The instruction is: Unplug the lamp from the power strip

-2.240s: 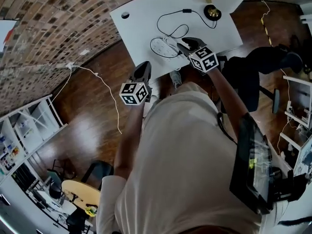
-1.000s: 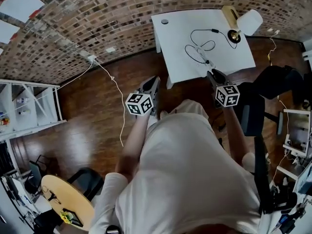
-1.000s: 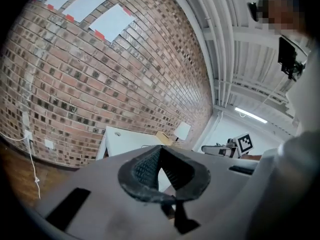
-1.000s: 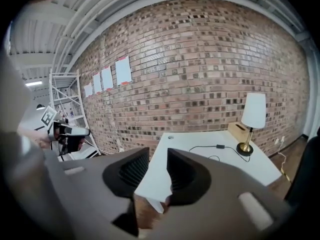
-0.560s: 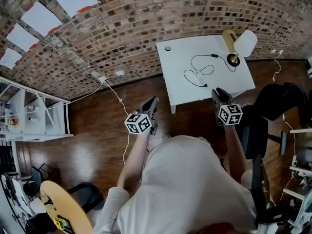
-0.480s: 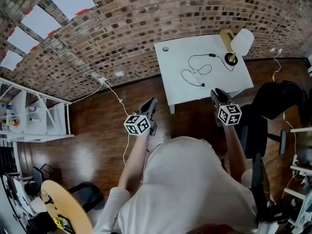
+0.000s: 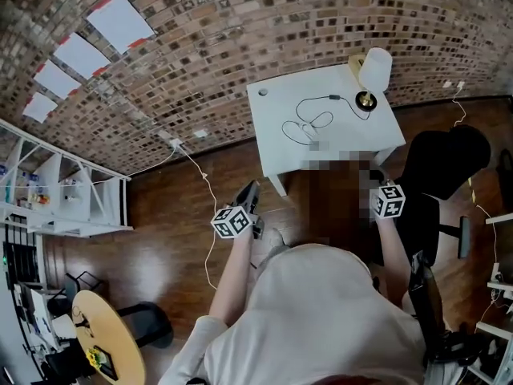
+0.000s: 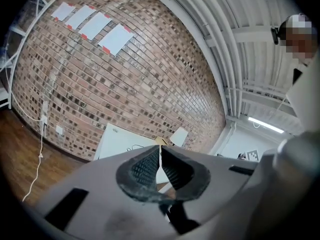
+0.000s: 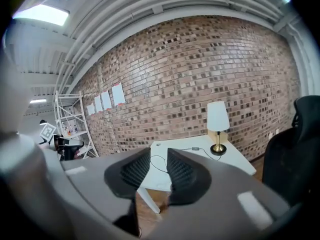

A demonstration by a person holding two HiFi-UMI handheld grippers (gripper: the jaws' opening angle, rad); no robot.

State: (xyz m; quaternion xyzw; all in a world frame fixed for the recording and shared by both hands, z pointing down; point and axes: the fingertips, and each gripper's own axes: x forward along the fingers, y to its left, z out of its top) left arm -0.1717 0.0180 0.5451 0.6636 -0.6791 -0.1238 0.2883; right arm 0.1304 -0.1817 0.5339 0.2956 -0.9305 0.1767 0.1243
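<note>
The lamp, white-shaded on a brass base, stands at the far right corner of the white table. Its black cord loops across the tabletop; the power strip is too small to make out. Both grippers hang over the wooden floor, well short of the table. My left gripper is shut with nothing in it, pads touching. My right gripper is open; its jaws have just been closing and nothing is between them. The right gripper view shows the lamp and table ahead.
A black office chair stands right of the table, close to my right gripper. White shelving lines the left wall. A white cable runs from a wall outlet across the floor by my left gripper. A brick wall backs the table.
The person has stepped back from the table, which now lies farther off. Both grippers have drawn away from the table edge and are over the floor.
</note>
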